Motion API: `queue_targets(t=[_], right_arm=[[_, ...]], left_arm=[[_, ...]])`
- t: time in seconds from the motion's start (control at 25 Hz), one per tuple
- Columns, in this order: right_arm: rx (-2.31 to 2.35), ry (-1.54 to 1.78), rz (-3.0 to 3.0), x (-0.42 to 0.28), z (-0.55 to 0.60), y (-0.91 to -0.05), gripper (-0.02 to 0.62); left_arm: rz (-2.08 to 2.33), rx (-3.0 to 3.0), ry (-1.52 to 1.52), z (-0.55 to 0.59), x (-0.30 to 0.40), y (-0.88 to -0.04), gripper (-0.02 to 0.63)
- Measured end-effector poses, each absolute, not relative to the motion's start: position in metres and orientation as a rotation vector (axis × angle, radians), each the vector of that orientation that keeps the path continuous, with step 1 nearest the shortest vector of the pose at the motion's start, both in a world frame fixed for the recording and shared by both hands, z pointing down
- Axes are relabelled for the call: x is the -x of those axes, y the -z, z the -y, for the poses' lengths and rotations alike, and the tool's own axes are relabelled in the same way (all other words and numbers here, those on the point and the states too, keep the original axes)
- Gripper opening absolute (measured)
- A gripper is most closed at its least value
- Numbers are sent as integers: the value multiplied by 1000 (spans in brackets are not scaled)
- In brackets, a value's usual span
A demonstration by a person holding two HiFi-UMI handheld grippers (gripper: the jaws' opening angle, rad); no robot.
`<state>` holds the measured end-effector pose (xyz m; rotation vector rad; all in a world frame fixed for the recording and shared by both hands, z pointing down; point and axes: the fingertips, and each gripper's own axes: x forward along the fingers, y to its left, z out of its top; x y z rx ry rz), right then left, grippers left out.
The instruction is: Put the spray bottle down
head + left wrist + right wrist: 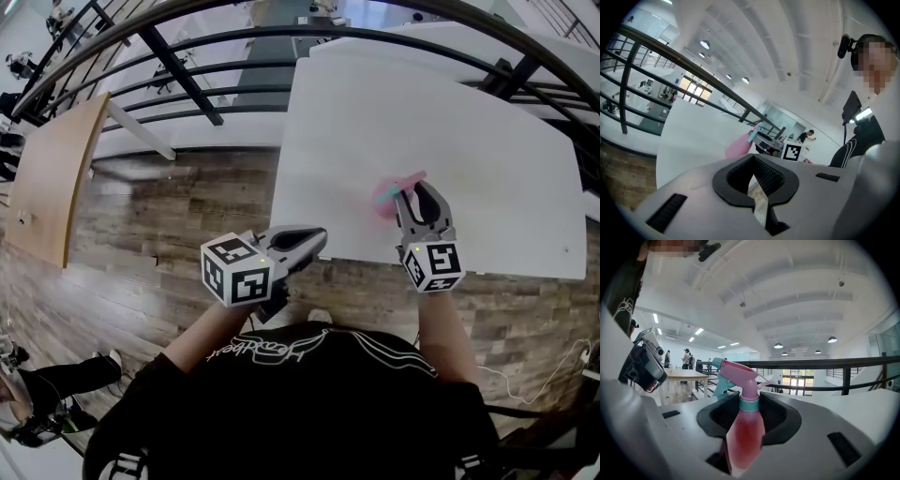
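**Spray bottle in the right tool, not yet set down**

The right tool (pixel 418 193) is clamped on the pink body of the spray bottle (pixel 742 426). The bottle's teal collar and pink sprayer head stick out past the jaw tips. In the head view the bottle is over the white tabletop (pixel 422 103), close to its near edge, at about 2 o'clock from the picture's centre. Whether its base touches the surface cannot be told.

The left tool (pixel 315 242) is at the bottle's 8 o'clock, short of the tabletop's edge and over the wood floor (pixel 169 216). Its jaws are drawn together with nothing between them.

This looks like the placing step. The next move probably calls for bringing the bottle down base-first until it rests steadily on the tabletop, then parting the jaws and drawing straight back without knocking it over.
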<state>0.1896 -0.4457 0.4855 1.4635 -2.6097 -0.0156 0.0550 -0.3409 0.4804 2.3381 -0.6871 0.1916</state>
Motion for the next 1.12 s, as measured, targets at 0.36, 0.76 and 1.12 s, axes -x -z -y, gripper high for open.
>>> queue_targets(t=[0.36, 0.76, 1.12], right_arm=[[-1446, 53, 2549, -189, 445, -490, 133], [-1486, -10, 2546, -205, 427, -472, 137], [-1257, -118, 2713, -179, 352, -405, 137]], left_arm=[[682, -2356, -148, 335, -50, -470, 6], [713, -2427, -143, 331, -44, -453, 6], [714, -2573, -137, 313, -52, -405, 6]])
